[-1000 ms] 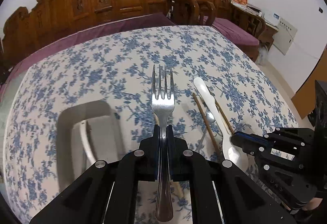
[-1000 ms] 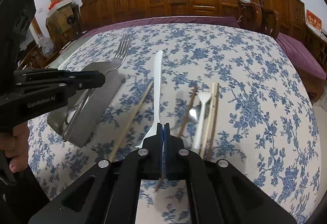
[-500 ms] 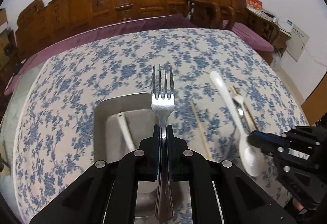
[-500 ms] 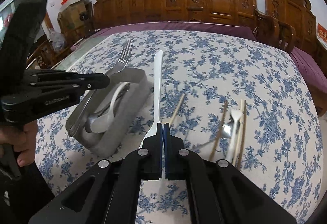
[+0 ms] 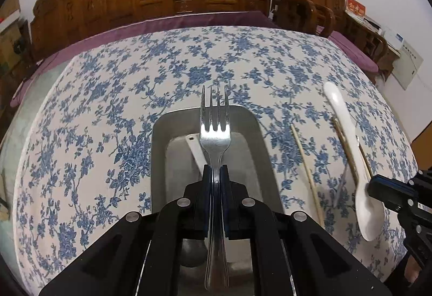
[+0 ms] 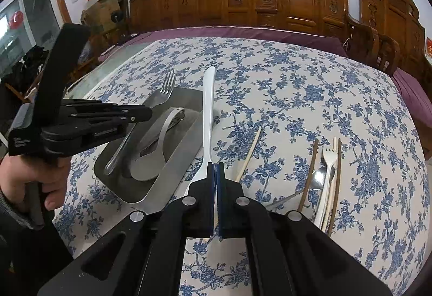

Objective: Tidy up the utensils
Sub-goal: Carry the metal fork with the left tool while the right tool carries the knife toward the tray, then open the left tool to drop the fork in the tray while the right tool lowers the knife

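Your left gripper [image 5: 215, 174] is clamped on the neck of a steel fork [image 5: 215, 131], tines pointing ahead of the fingertips and hanging above a grey metal tray [image 5: 259, 139] directly below them, where a white spoon [image 5: 195, 148] lies. Your right gripper [image 6: 215, 174] pinches a long white spoon [image 6: 208, 112] by its bowl end, handle stretching forward past the fingers beside the tray's edge. Right of those fingers, chopsticks [image 6: 310, 169], a white fork [image 6: 328, 163] and a metal spoon [image 6: 318, 178] lie on the blue-flowered tablecloth [image 6: 297, 85].
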A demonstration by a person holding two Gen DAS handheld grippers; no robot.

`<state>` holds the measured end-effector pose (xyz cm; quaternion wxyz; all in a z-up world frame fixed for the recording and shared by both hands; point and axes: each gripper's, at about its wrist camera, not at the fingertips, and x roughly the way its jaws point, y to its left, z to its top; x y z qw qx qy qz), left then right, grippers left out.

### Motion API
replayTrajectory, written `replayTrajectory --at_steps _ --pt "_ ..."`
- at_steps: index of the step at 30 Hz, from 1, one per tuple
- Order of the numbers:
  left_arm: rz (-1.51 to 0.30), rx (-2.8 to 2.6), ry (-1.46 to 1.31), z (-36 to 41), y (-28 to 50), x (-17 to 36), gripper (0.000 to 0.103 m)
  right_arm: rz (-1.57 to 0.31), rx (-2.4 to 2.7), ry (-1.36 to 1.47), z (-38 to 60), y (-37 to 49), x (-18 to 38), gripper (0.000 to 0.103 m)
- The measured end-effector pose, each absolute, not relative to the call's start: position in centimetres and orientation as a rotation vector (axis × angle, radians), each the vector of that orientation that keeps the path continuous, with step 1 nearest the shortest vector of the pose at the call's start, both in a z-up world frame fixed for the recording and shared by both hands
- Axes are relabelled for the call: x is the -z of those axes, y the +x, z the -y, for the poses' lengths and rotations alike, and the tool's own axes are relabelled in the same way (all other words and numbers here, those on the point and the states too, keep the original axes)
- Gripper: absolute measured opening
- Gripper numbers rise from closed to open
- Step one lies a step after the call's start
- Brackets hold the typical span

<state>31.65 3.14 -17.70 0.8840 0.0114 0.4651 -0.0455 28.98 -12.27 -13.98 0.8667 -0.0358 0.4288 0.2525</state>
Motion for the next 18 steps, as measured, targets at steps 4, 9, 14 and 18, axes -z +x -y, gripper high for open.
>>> replayTrajectory --at_steps 4,9,14,18 --pt "-0.982 0.094 0.022 -3.5 32.0 18.5 0.006 -0.906 -0.533 -0.081 11.7 29.2 14.3 0.002" --pt "-1.002 0.104 0.022 -3.7 31.8 19.4 0.006 -0.914 -0.538 -0.088 10.9 29.4 14.6 0.002" --pt "-0.997 0.103 0.02 -4.4 31.3 19.6 0.006 -0.918 -0.55 -0.102 9.7 29.3 14.6 0.002" --pt "-0.972 0.102 0.029 -4.9 30.7 18.8 0.006 -0.921 -0.56 -0.113 8.6 29.3 14.7 0.002"
